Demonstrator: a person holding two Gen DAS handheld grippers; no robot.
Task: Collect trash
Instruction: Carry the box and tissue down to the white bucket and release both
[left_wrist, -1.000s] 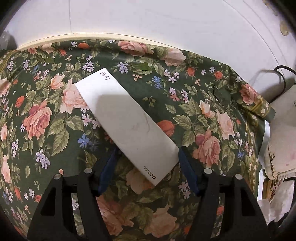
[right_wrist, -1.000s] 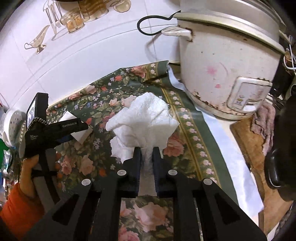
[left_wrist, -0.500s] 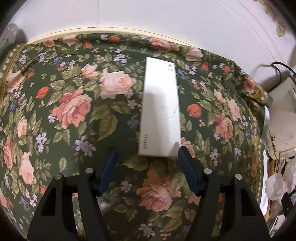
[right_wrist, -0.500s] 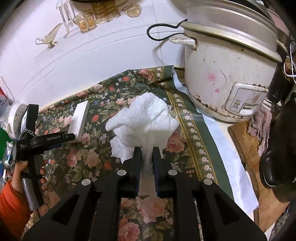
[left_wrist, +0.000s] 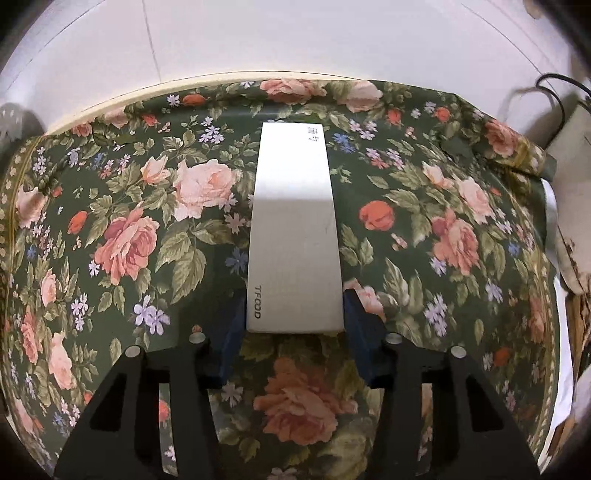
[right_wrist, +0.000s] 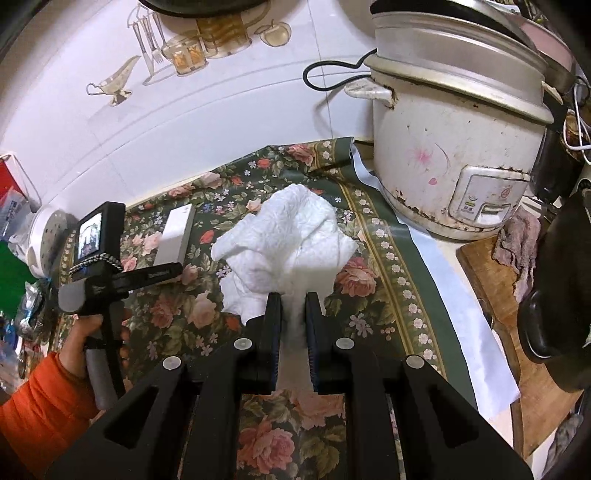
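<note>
White box (left_wrist: 293, 236), long and narrow, lies flat on the floral tablecloth (left_wrist: 122, 236), long axis pointing toward the white wall; "TFOOD" printed along its near left edge, small dark characters at the far right corner. Its near end sits between the blue pads of the left gripper (left_wrist: 293, 325), fingers spread wide, one on each side; whether the pads touch the box sides cannot be told. From the right wrist view the same box (right_wrist: 175, 236) appears at left on the cloth, with the left gripper (right_wrist: 162, 274) reaching in over its near end, held by a hand (right_wrist: 94, 332) in an orange sleeve. Crumpled white paper towel (right_wrist: 284, 254) is clamped between the fingers of the right gripper (right_wrist: 293, 321), which are drawn close on its lower bunched part; the rest fans out ahead over the cloth (right_wrist: 373, 266). Whether it is lifted clear or resting on the cloth cannot be told. To the right, a worn white rice cooker (right_wrist: 450, 147) stands near the cloth's edge, black cord looping behind it against the tiled wall. A wooden board (right_wrist: 491, 280) with a rag on it lies just in front of the cooker.
</note>
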